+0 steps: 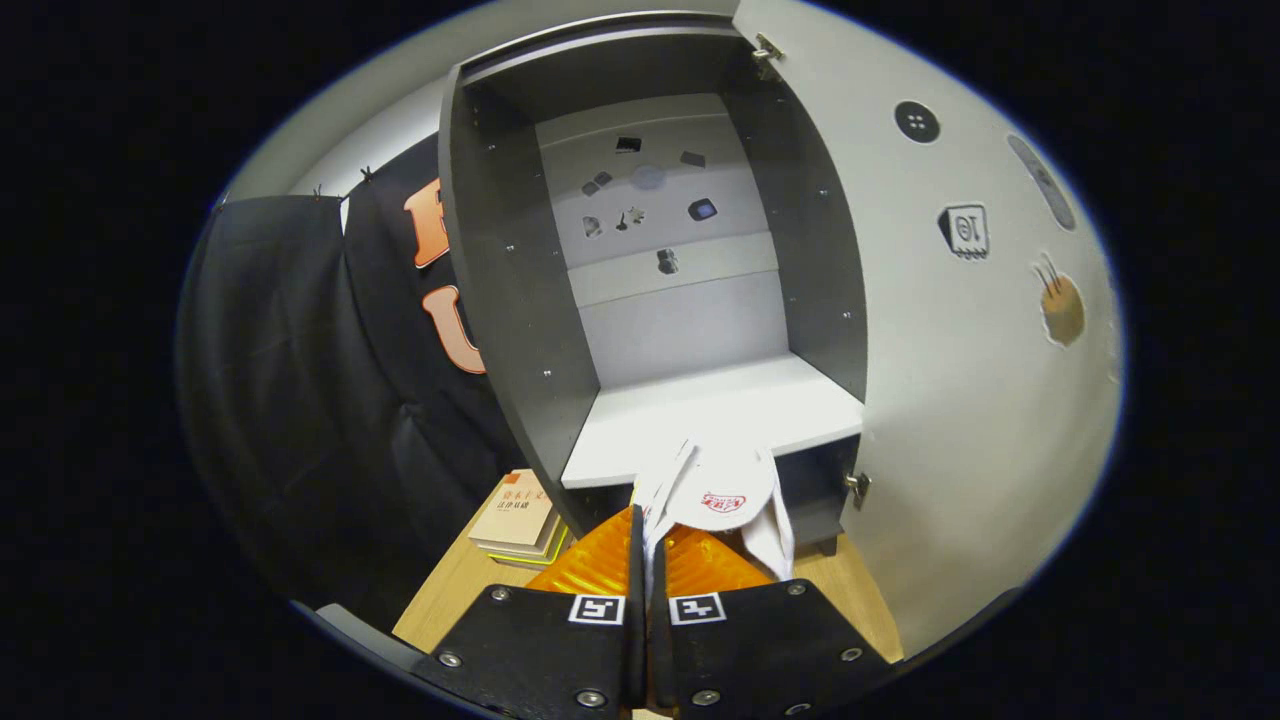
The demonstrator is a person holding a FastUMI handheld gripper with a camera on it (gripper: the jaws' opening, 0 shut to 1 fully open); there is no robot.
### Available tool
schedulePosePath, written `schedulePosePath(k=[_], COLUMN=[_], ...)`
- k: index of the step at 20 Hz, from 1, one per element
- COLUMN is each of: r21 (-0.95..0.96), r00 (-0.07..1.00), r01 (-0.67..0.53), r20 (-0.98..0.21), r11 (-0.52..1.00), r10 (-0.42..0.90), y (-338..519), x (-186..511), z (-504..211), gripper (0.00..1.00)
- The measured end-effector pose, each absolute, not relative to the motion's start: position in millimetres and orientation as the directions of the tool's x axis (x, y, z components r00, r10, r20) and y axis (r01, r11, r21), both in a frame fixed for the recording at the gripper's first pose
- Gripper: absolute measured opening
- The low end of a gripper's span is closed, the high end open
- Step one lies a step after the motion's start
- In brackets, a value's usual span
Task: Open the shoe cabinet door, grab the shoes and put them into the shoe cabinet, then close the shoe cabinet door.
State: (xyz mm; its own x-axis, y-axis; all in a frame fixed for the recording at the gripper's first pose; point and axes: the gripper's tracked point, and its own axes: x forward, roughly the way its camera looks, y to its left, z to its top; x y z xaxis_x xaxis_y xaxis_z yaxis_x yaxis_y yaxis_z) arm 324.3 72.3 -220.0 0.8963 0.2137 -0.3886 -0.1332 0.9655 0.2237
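Note:
The grey shoe cabinet (520, 300) stands straight ahead with its door (960, 330) swung open to the right. Inside, a white shelf (720, 415) lies bare. My gripper (645, 560) is shut on a white shoe (715, 495), pinching its edge between the two fingers. The shoe hangs just ahead of the fingers, in front of the shelf's front edge and a little below it. Its inner sole with a red mark faces me.
A stack of books (520, 520) lies on the wooden table (450, 590), left of the cabinet's foot. Black cloth hangs beyond it to the left. The open door carries several stickers and closes off the right side.

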Motion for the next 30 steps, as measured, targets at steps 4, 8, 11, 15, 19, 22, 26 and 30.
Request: schedulePosePath(k=[4,8,11,15,19,22,26,30], r21=[0.249,0.260,0.256,0.269,0.269,0.252,0.266,0.257], r00=[0.890,0.874,0.853,0.840,0.829,0.825,0.822,0.818], r01=[-0.150,-0.149,-0.164,-0.163,-0.187,-0.202,-0.203,-0.216], r20=[-0.387,-0.417,-0.447,-0.467,-0.473,-0.477,-0.477,-0.480], r11=[0.957,0.954,0.952,0.949,0.945,0.946,0.943,0.942], r10=[0.240,0.250,0.268,0.277,0.298,0.303,0.311,0.318], y=[83,86,88,88,94,98,95,95], x=[376,428,459,502,534,555,551,552], z=[-225,-241,-249,-259,-265,-269,-271,-273], gripper=[0.02,0.02,0.02,0.02,0.02,0.02,0.02,0.02])
